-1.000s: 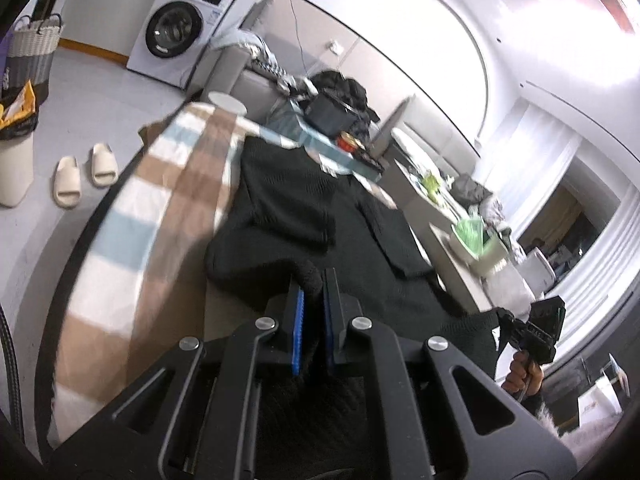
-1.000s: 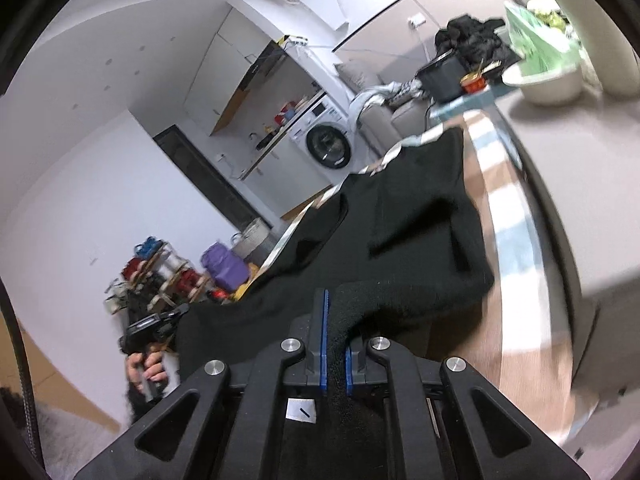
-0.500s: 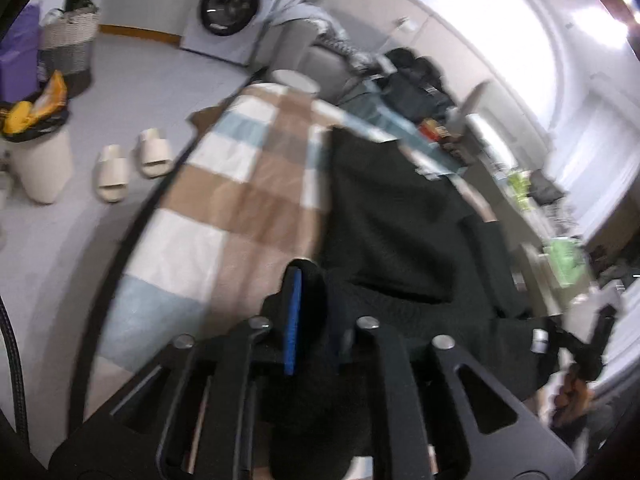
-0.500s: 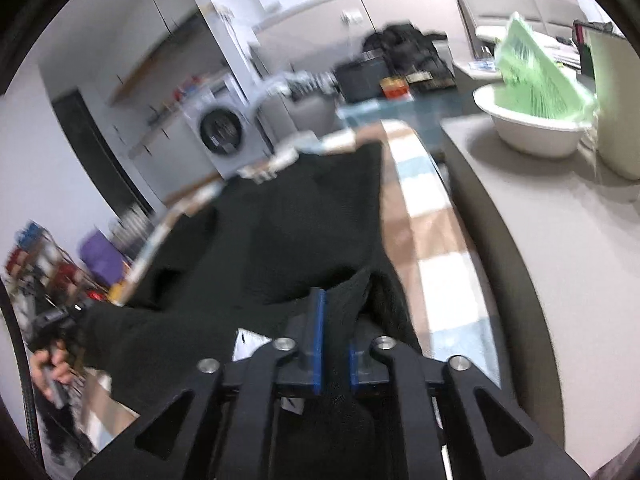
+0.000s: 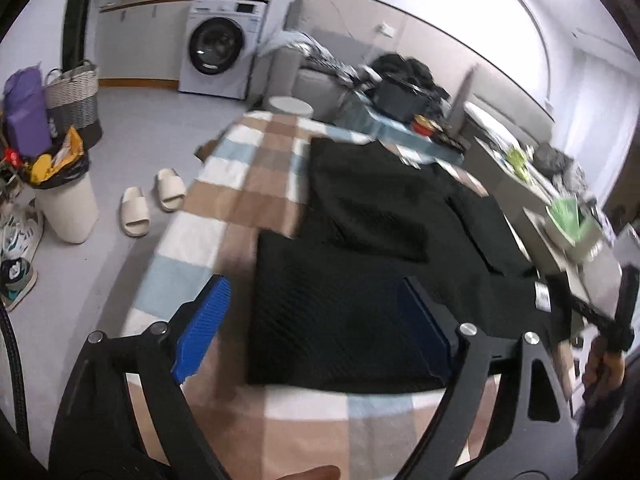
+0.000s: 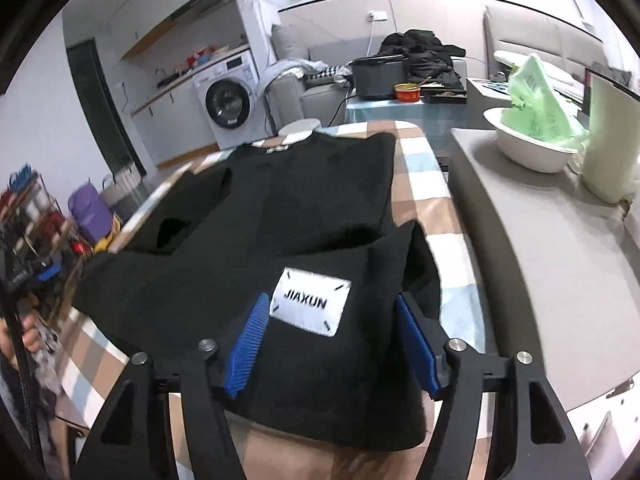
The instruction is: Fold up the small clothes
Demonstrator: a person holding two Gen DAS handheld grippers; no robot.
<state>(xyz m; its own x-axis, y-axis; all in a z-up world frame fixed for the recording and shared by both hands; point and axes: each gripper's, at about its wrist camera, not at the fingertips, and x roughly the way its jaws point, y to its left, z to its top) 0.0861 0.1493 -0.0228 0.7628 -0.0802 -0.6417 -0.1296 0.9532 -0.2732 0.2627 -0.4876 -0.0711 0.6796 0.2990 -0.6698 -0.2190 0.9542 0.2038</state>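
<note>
A black knitted sweater is lying spread on a bench covered by a checked cloth of brown, pale blue and white squares. Its near hem is lying doubled over the body, and a white rectangular label printed with dark letters is facing up on that folded part.

The left claw is hovering above the near left corner of the fold with its jaws opening. Its blue ribbed pads are standing wide, not pressing on the knit, which is lying below and between them.

The right claw is sitting over the labelled corner, its jaws opening too. Its blue pads are flanking the label on either side, and the fabric is resting loose between them rather than being pinched.

In the left wrist view the person's right hand is showing at the far right edge, gripping the other tool's handle.

Beyond the bench a white front-loading washing machine is standing against the wall. A pair of cream slippers is lying on the grey floor. On the grey counter just beside the bench, a white bowl holding a green plastic bag is sitting.
</note>
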